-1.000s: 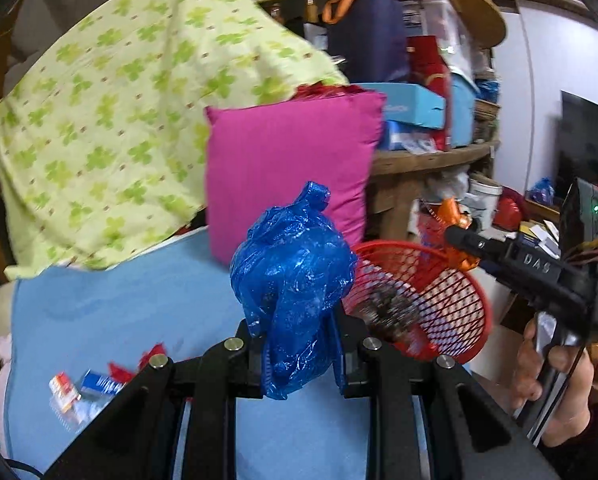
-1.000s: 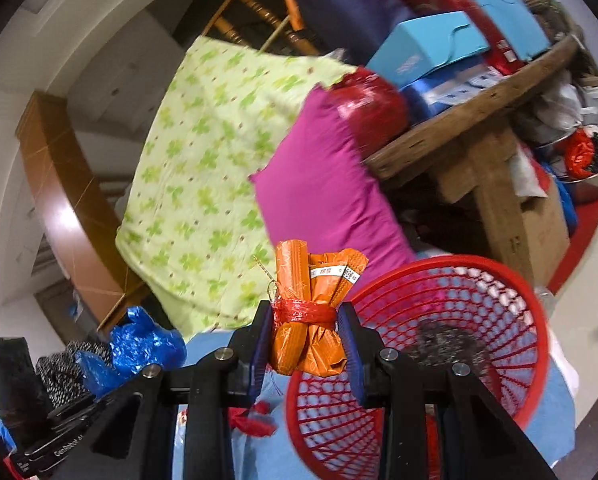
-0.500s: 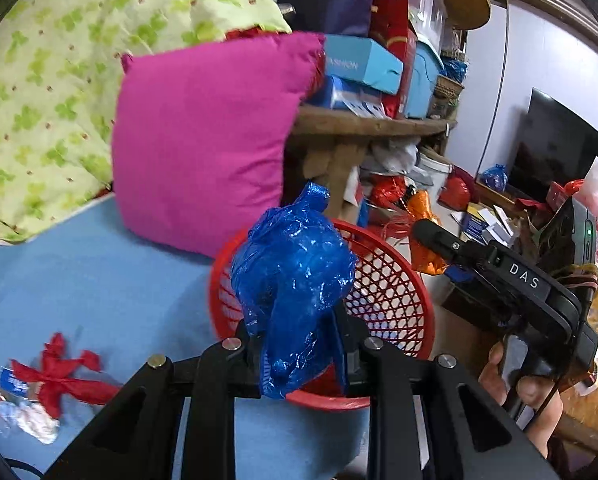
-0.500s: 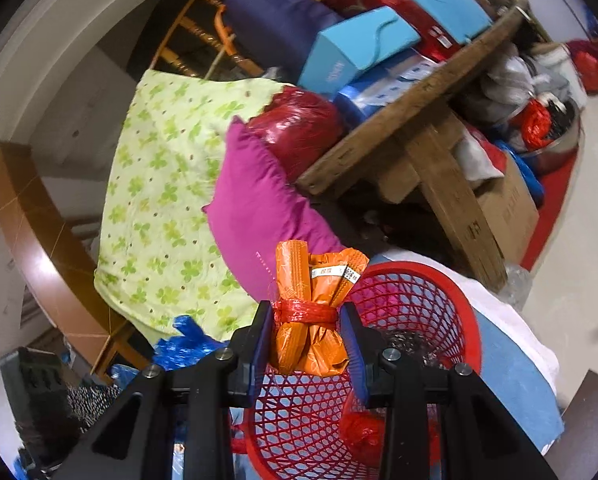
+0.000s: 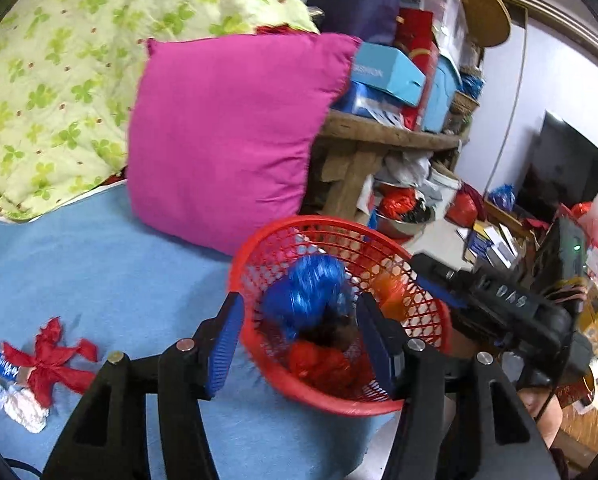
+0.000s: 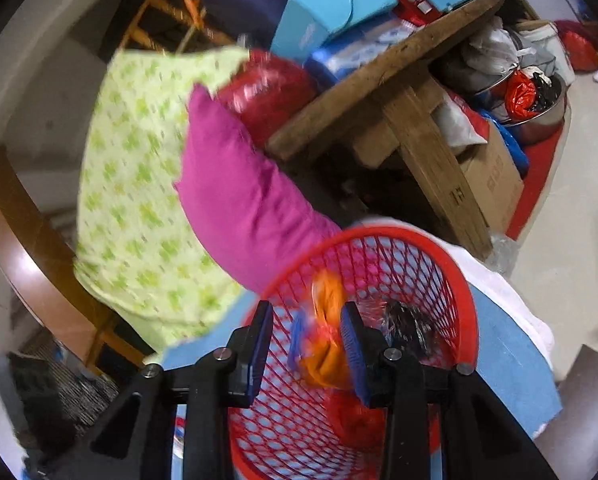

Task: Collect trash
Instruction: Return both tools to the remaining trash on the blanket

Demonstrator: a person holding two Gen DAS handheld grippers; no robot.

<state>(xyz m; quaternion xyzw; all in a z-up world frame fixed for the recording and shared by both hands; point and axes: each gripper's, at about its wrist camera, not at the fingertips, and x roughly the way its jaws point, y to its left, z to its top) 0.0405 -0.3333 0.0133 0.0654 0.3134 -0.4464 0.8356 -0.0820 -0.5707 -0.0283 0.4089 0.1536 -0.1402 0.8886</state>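
Crinkly blue bag [image 5: 311,292] sits in mesh basket [image 5: 439,320], left fingers [image 5: 299,344] just spread, empty.

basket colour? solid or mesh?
Red, open plastic mesh. The basket shows best in the left wrist view, rim and lattice wall both clear.

Right gripper [image 6: 305,346] over red basket [image 6: 465,300], jaws parted; blurred orange packet [image 6: 327,344] between them, seemingly loose. Pink pillow [image 6: 239,204] at 11 o'clock.
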